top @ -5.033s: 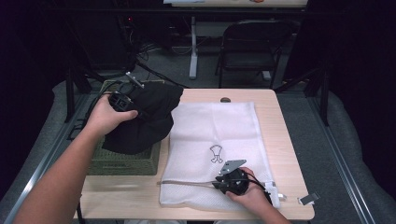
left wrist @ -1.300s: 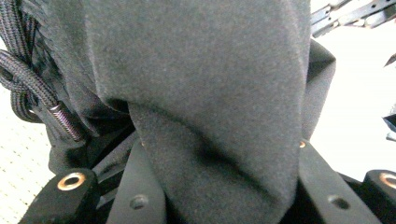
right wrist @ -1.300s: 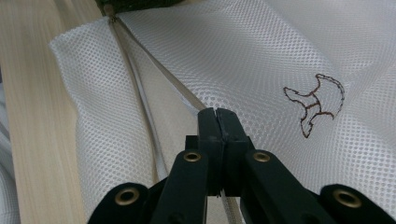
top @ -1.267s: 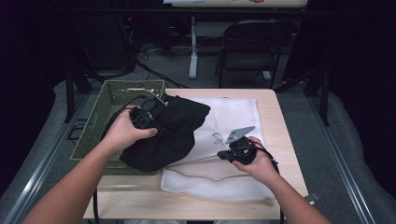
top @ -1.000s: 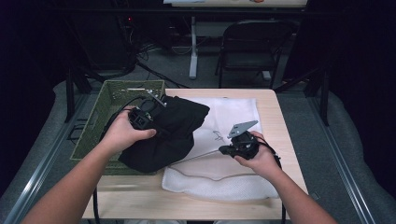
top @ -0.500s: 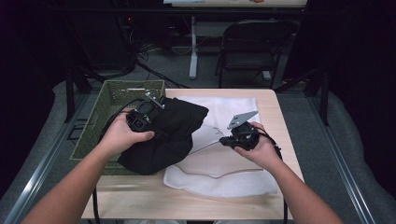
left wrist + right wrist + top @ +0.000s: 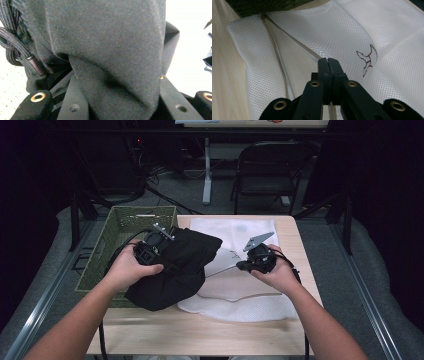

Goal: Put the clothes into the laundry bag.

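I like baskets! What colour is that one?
Green woven basket, seen best in the high view.

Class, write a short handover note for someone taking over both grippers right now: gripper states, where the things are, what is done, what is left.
Left gripper: shut on the black garment, held beside the green basket.
Right gripper: shut on the zipper edge of the white mesh laundry bag, lifting it off the wooden table.
Done: garment out of the basket, bag mouth held up.
Left, probably: slide the garment into the bag and close it.
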`<control>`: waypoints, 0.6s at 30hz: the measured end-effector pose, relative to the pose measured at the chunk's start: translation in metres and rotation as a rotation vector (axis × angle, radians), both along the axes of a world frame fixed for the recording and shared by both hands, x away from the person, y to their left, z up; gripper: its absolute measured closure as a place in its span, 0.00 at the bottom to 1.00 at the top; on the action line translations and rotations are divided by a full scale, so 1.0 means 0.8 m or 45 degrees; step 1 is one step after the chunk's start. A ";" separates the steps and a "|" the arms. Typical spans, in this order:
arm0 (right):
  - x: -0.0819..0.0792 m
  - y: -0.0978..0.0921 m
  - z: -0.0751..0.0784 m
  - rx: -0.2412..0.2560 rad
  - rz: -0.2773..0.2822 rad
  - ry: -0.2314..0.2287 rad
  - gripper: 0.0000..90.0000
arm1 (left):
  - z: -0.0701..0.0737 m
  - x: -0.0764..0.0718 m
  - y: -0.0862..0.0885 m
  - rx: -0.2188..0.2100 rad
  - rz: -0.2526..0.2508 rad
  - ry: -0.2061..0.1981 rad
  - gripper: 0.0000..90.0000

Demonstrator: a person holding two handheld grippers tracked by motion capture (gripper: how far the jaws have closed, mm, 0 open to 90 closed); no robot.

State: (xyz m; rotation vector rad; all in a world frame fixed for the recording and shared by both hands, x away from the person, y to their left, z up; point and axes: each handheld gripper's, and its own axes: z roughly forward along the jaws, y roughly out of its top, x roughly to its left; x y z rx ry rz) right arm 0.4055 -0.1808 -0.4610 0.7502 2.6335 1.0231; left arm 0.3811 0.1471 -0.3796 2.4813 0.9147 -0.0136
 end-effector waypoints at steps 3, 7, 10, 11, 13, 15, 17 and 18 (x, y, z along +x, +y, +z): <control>0.003 0.001 0.000 -0.014 -0.006 0.001 1.00 | -0.001 -0.003 0.002 -0.006 -0.010 0.002 0.75; 0.006 0.000 0.003 -0.011 -0.012 -0.004 1.00 | -0.003 -0.008 0.003 -0.011 -0.020 0.004 0.75; 0.007 -0.001 0.004 0.000 -0.015 -0.005 1.00 | -0.005 -0.012 0.003 -0.009 -0.032 0.002 0.75; 0.007 -0.001 0.004 0.000 -0.014 -0.006 1.00 | -0.006 -0.013 0.003 -0.019 -0.032 0.005 0.75; 0.007 -0.002 0.004 0.001 -0.018 -0.007 1.00 | -0.007 -0.017 0.001 -0.015 -0.040 0.000 0.75; 0.007 -0.002 0.005 0.010 -0.019 0.000 1.00 | -0.008 -0.021 0.000 -0.018 -0.050 0.003 0.75; 0.007 -0.003 0.006 0.018 -0.023 -0.002 1.00 | -0.009 -0.025 -0.002 -0.025 -0.060 0.000 0.75; 0.007 -0.004 0.006 0.019 -0.025 -0.002 1.00 | -0.009 -0.027 -0.003 -0.027 -0.064 -0.001 0.75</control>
